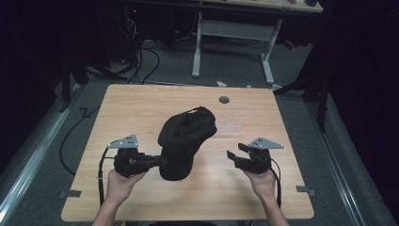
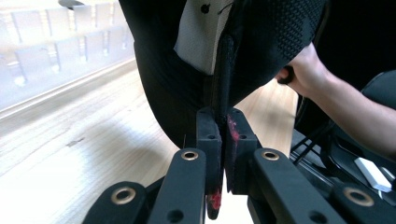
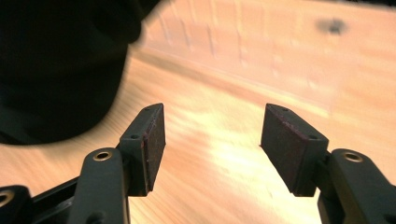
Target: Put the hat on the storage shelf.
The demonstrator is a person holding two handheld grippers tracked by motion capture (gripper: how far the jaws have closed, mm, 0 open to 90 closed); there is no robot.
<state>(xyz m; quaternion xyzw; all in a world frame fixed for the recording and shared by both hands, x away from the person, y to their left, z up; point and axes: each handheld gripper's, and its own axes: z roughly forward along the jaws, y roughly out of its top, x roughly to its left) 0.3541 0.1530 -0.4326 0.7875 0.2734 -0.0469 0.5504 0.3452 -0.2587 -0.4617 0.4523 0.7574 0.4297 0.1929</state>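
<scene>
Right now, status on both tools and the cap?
Left tool shut on black cap edge. Right tool open, empty, beside cap. Table otherwise bare.

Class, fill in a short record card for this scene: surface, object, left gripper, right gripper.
surface: wooden table
object: black cap, mid-table, its brim clamped
left gripper: shut on the cap's brim, holding that side of the cap
right gripper: open, holding nothing, to the cap's right, apart from it

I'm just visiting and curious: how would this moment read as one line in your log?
left claw: shut on black cap | right claw: open, holding nothing, beside cap | cap: on wooden table
</scene>
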